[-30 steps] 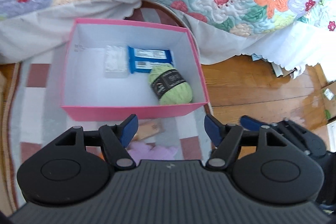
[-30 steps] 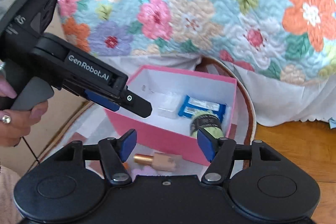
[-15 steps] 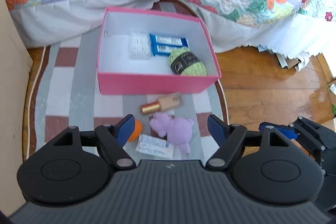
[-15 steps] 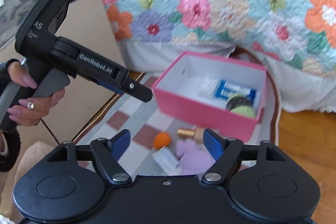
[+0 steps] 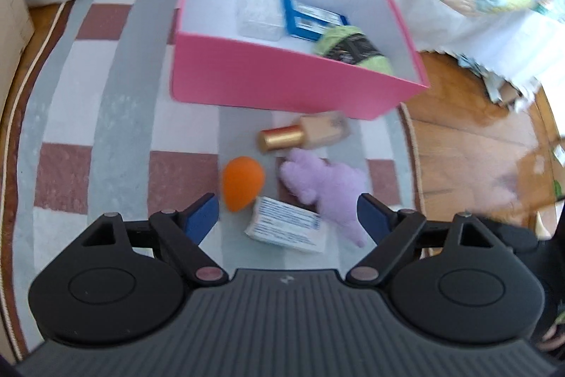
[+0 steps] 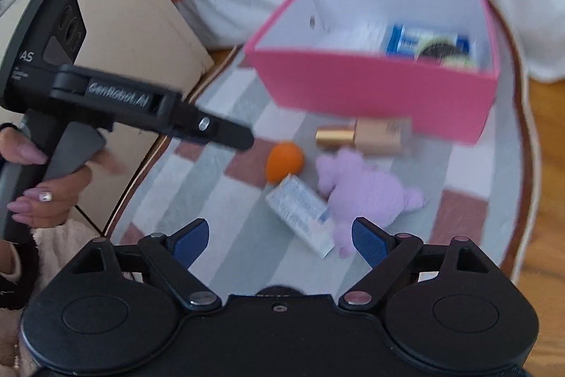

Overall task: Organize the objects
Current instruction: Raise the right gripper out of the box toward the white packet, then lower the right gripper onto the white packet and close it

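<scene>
The pink box (image 5: 282, 83) sits on the striped rug (image 5: 106, 129) by the bed, already holding a clear case (image 5: 259, 13), a blue packet (image 5: 310, 22) and green yarn (image 5: 353, 50). Just in front of it, four things are still loose: a gold-capped bottle (image 5: 303, 135), an orange sponge (image 5: 242, 182), a purple plush (image 5: 328, 189) and a white packet (image 5: 286, 225) touching the plush. A second ago both cameras looked into the box from higher up; now both have dropped toward the loose pile. The left gripper (image 5: 287, 216) and right gripper (image 6: 279, 241) are both opening, nothing between the jaws. To me that reads as the start of the next pick-up, with the white packet nearest.
</scene>
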The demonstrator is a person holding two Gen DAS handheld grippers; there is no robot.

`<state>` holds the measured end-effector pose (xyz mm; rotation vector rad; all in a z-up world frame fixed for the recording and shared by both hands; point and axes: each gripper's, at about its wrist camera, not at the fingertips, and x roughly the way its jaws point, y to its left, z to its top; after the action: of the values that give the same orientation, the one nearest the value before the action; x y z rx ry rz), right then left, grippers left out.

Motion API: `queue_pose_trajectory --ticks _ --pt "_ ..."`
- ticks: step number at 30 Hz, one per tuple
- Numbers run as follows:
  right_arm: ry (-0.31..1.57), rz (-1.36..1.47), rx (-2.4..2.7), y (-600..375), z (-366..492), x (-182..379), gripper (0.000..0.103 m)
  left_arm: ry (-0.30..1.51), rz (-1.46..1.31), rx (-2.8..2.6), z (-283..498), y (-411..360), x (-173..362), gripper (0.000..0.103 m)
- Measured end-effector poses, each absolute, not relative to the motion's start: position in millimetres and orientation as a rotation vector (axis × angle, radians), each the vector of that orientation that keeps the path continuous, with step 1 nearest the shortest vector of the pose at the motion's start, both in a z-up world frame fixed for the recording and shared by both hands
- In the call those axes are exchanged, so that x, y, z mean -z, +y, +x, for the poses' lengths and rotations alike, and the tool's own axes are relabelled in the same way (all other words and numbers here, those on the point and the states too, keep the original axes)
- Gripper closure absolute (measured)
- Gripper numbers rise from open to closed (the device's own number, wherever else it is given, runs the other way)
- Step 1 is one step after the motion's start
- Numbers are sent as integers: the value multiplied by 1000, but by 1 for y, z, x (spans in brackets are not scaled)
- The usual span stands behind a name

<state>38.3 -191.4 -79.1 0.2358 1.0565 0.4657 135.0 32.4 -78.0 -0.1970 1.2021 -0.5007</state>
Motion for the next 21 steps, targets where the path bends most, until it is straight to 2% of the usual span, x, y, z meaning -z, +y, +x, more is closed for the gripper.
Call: queue_pose_trajectory --ticks 6,13,14,17,18,20,21 --pt "1232 375 -461 -186 49 130 13 1236 -210 493 136 38 114 19" --pt "1193 249 -386 -166 54 149 15 1271 -173 438 139 31 149 22" --pt "1188 227 -391 -163 54 152 19 1258 -160 436 138 30 150 24" --pt "1145 174 -373 -161 52 158 28 1211 -101 451 133 22 150 48" --pt "1130 170 -368 -161 52 160 29 1204 -97 467 132 19 152 52" --pt "1082 146 -368 -160 47 158 42 1217 -104 503 131 13 157 63" --pt "1067 123 -368 -159 45 158 45 1218 -126 518 131 10 159 64"
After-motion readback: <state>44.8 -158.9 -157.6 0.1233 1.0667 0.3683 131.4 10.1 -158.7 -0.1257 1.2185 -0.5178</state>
